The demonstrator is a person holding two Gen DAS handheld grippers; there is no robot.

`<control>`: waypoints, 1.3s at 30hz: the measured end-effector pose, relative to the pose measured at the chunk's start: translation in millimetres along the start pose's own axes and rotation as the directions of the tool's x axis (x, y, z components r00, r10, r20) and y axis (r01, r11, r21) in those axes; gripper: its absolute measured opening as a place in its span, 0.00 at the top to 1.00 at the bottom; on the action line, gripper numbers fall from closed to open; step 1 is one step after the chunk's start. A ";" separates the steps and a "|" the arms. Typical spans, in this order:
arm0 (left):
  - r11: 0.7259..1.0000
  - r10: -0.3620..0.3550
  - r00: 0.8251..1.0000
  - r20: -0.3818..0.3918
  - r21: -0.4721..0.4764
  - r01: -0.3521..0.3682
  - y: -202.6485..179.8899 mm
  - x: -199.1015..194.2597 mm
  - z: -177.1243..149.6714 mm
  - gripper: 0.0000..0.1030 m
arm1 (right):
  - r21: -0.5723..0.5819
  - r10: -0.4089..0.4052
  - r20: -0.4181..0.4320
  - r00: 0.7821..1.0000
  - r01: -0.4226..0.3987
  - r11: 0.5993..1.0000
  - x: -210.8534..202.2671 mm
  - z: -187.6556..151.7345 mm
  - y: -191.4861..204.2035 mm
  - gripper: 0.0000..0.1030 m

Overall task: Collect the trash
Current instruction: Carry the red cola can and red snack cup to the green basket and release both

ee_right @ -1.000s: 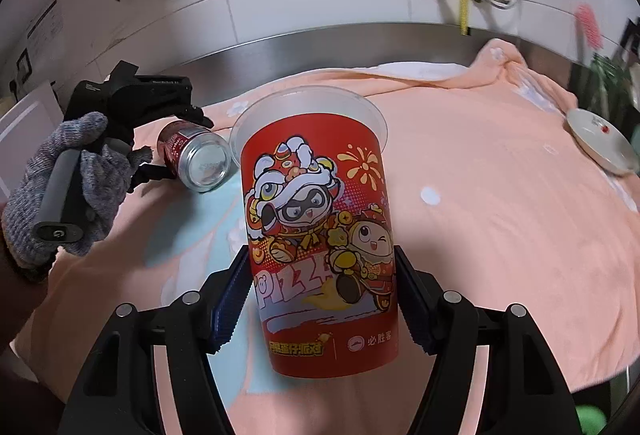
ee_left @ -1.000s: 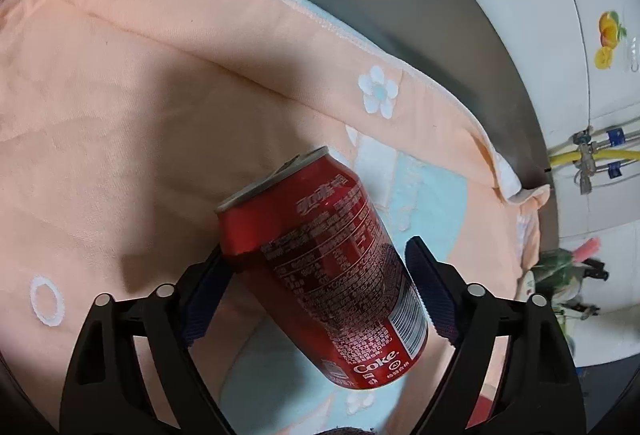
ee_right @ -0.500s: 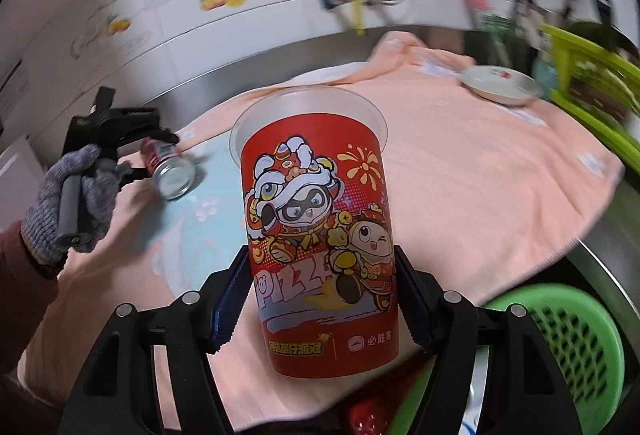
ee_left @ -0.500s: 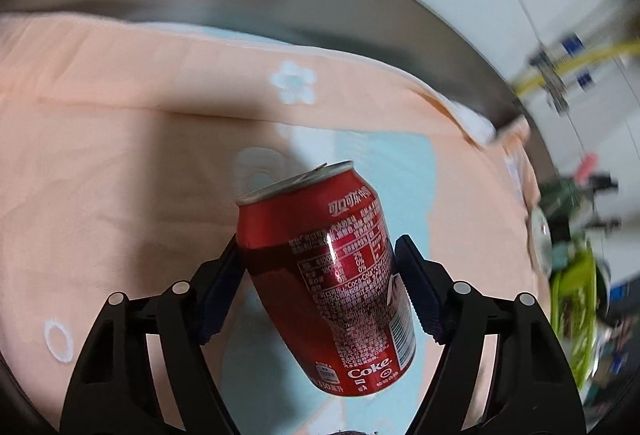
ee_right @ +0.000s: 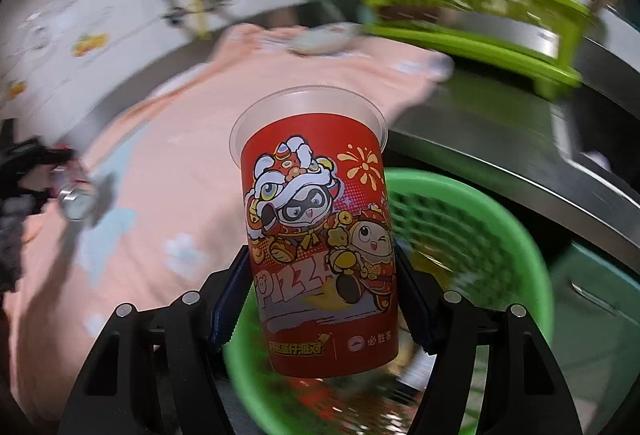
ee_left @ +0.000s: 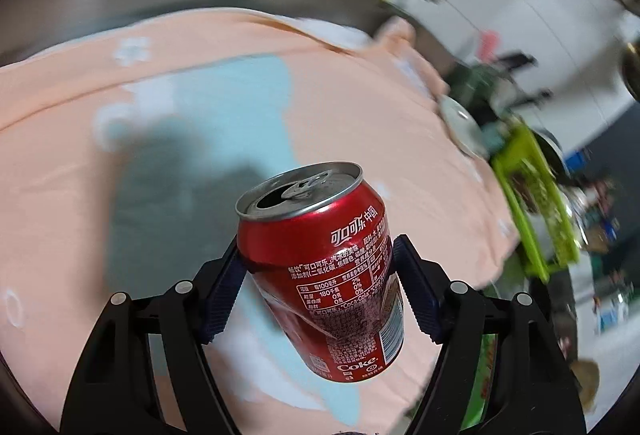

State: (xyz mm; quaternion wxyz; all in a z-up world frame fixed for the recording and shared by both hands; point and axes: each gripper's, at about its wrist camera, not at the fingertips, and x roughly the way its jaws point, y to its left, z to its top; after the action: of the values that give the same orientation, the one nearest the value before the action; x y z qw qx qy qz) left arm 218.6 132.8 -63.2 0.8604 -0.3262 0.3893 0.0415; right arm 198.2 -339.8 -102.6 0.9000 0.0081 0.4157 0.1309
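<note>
My left tongs (ee_left: 320, 283) are clamped on the can (ee_left: 320, 267), opened and dented, so light and easily crushed; a mid-body grip suits it. My right tongs (ee_right: 320, 295) pinch the cup (ee_right: 316, 235) low on its thin, slick wall. A second ago both hung over the towel (ee_right: 160, 155); now the cup is above the green basket (ee_right: 480, 235), with the can lifted and trailing behind.
</note>
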 end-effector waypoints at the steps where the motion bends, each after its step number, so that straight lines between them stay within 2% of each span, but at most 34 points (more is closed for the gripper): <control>1: 1.000 -0.014 1.000 -0.007 0.012 0.014 -5.8 0.0 -3.1 0.31 | 0.011 -0.030 -0.016 0.999 0.030 0.999 0.7 -4.1 -8.7 0.37; 3: 0.996 -0.055 0.998 -0.031 0.062 0.057 -29.2 1.5 -13.8 0.31 | 0.014 -0.074 -0.052 0.996 0.075 0.997 3.8 -13.1 -21.1 0.37; 6: 0.985 -0.109 0.991 -0.073 0.128 0.117 -64.2 5.8 -28.9 0.31 | 0.026 -0.091 -0.092 0.992 0.094 0.995 12.1 -25.0 -33.0 0.37; 8: 0.976 -0.122 0.988 -0.093 0.169 0.136 -83.6 9.1 -39.4 0.31 | 0.020 -0.137 -0.114 0.984 0.141 0.990 18.3 -31.1 -38.7 0.37; 12: 0.950 -0.157 0.976 -0.152 0.245 0.191 -122.8 18.2 -61.0 0.31 | 0.048 -0.116 -0.147 0.982 0.124 0.991 25.3 -36.9 -47.1 0.36; 17: 0.921 -0.166 0.963 -0.213 0.316 0.228 -160.0 31.8 -88.4 0.31 | 0.051 -0.110 -0.157 0.981 0.119 0.992 29.6 -39.8 -49.8 0.36; 19: 0.909 -0.166 0.956 -0.241 0.338 0.243 -174.4 38.8 -99.7 0.31 | 0.058 -0.109 -0.145 0.983 0.119 0.991 27.7 -39.8 -49.6 0.29; 22: 0.890 -0.157 0.951 -0.268 0.379 0.254 -190.2 45.5 -114.5 0.31 | 0.077 -0.086 -0.133 0.987 0.096 0.992 23.4 -39.9 -53.0 0.27; 25: 0.876 -0.149 0.943 -0.297 0.403 0.265 -201.2 53.7 -127.8 0.31 | 0.072 -0.087 -0.110 0.990 0.095 0.993 15.9 -38.9 -52.7 0.27; 34: 0.831 -0.093 0.928 -0.360 0.485 0.271 -225.6 83.2 -170.1 0.31 | 0.068 -0.075 0.026 0.997 0.073 0.995 -39.8 -32.6 -54.2 0.25; 39: 0.778 -0.024 0.931 -0.363 0.578 0.246 -235.8 103.8 -198.8 0.31 | 0.087 -0.066 0.092 0.994 0.058 0.995 -62.4 -35.9 -57.5 0.24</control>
State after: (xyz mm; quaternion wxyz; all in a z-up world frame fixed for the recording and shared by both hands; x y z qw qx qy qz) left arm 239.5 -189.0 -107.0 0.8406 -0.0580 0.4975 -0.2062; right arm 145.7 -413.8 -86.6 0.9213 0.0392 0.3775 0.0849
